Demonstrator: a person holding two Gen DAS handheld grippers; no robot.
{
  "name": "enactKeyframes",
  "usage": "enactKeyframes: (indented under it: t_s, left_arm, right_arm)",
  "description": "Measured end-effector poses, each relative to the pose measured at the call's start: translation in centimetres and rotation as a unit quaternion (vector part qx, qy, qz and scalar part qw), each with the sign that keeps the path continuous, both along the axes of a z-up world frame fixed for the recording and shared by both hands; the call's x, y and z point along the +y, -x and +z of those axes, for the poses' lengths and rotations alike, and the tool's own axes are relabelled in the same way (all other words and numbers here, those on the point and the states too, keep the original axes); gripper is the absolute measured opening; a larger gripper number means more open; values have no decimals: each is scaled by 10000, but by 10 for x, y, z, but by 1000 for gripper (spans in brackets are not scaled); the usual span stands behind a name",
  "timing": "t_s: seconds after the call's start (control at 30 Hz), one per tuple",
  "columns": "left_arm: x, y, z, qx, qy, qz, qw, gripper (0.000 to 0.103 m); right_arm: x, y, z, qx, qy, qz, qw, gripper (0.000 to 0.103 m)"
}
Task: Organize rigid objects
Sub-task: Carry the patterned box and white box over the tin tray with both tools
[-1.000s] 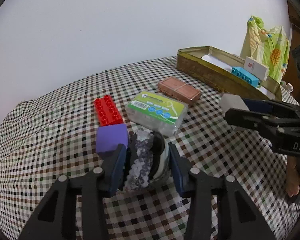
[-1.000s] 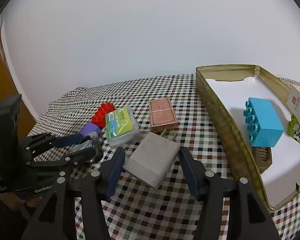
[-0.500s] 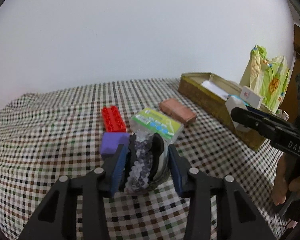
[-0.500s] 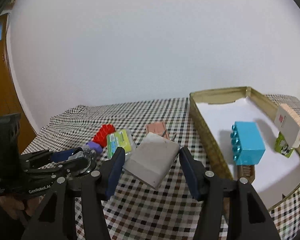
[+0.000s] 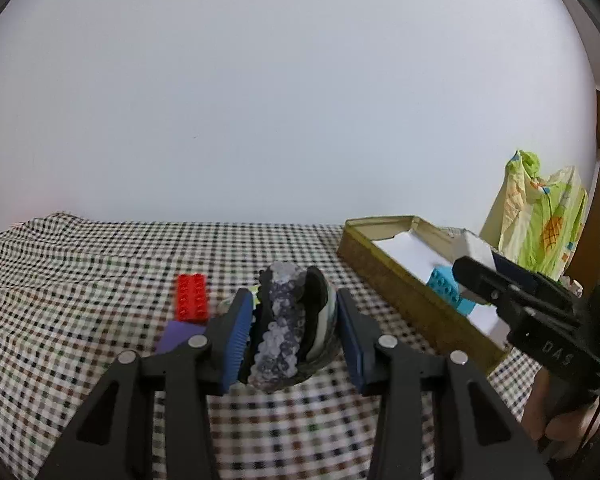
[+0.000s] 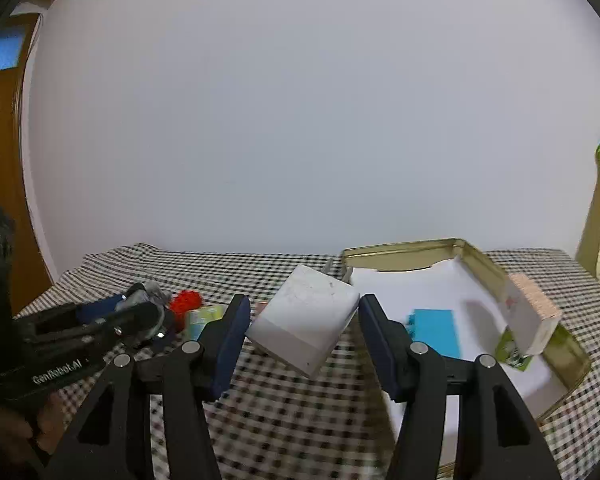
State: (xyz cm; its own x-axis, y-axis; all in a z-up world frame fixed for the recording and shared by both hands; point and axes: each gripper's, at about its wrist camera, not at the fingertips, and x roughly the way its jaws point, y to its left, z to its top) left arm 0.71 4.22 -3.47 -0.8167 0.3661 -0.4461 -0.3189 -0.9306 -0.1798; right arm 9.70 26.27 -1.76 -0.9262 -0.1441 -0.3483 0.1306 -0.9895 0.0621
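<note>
- Left wrist view: the left gripper (image 5: 290,330), low in the centre of the frame, is clamped on a rough purple-and-grey crystal rock (image 5: 292,326), blue pads on both flanks. The rock hangs clear above the black-and-white checked tablecloth (image 5: 60,300), which looks like a carry, not a rest.
- Behind it, a red studded plastic brick (image 5: 191,298) and a purple block (image 5: 176,336) wait on the cloth, unsorted.
- At the right, the open gold-coloured metal tin (image 5: 384,268) with a white lining already holds a blue studded brick (image 5: 446,286); I'd call that the collection point.
- Right wrist view: the right gripper (image 6: 300,336) pinches a white box-shaped plastic charger (image 6: 304,320) at opposite corners, so it sits tilted, lifted off the cloth.
- The tin lies just right of centre, a tan-and-white small carton (image 6: 530,320) leaning on its far wall. Charger looks headed there.
</note>
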Motion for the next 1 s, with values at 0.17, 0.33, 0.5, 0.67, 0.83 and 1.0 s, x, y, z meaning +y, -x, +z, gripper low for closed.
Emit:
enactKeyframes:
  t_s: [0.17,0.33,0.5,0.67,0.83,1.0]
  left_arm:
    - [23,4,6,40,-77,-128,9999,41]
    - [55,7,19,113,-252,-293,9992,41]
    - [92,5,31,200,-260,-466,9984,41]
    - [136,9,27,93,-182,-634,9978,41]
    - [176,16,20,-39,-41,-791,9969,41]
    - [205,18,17,-48,90,-841,9964,41]
  right_arm:
    - [31,6,4,129,-21,-293,9995,59]
    - [71,13,5,205,-9,-587,9981,59]
    - [110,24,4,203,-37,-927,9955,59]
    - [138,36,-1,214,-270,-1170,9925,59]
    - [154,36,-3,47,-364,-1181,9923,59]
    - [161,45,-11,-111,-409,-1135,9926,59]
